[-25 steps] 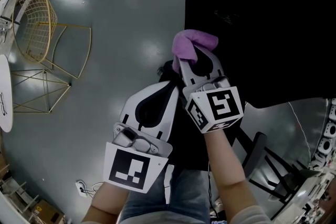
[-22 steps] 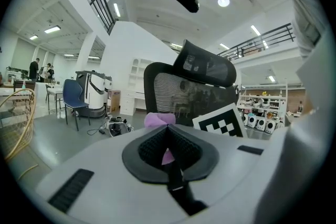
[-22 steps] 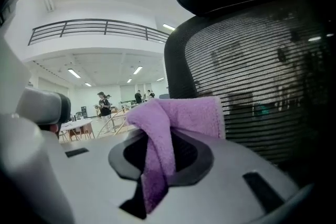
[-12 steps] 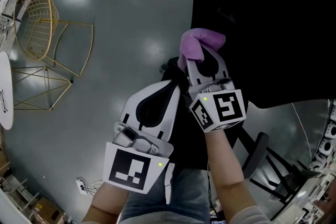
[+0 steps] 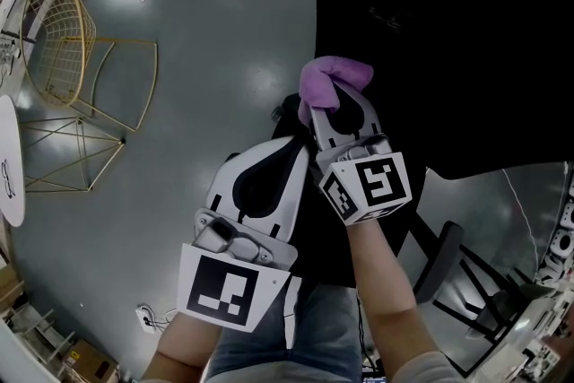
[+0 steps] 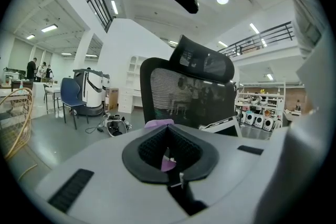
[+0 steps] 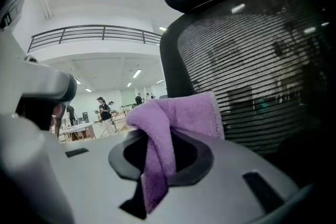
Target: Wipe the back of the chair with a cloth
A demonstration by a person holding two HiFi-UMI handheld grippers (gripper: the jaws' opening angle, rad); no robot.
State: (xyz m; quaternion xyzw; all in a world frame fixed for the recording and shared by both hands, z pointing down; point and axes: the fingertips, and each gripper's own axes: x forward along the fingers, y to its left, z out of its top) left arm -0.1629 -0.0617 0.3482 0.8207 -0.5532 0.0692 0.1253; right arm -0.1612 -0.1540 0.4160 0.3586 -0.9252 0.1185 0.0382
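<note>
two grippers, one cloth, two chairs in sight. right gripper (image 5: 328,106) has its jaws clamped on the one purple cloth (image 5: 330,76); the cloth bunches above the tips, with one tail hanging down between the jaws in the right gripper view (image 7: 160,152). the cloth sits at the left edge of the black mesh chair back (image 5: 448,49), up against the mesh; actual contact can't be told. left gripper (image 5: 289,150) is just beside the right one, lower, jaws drawn together with nothing gripped. one gold wire chair (image 5: 63,40) stands well apart on the grey floor (image 5: 224,13).
</note>
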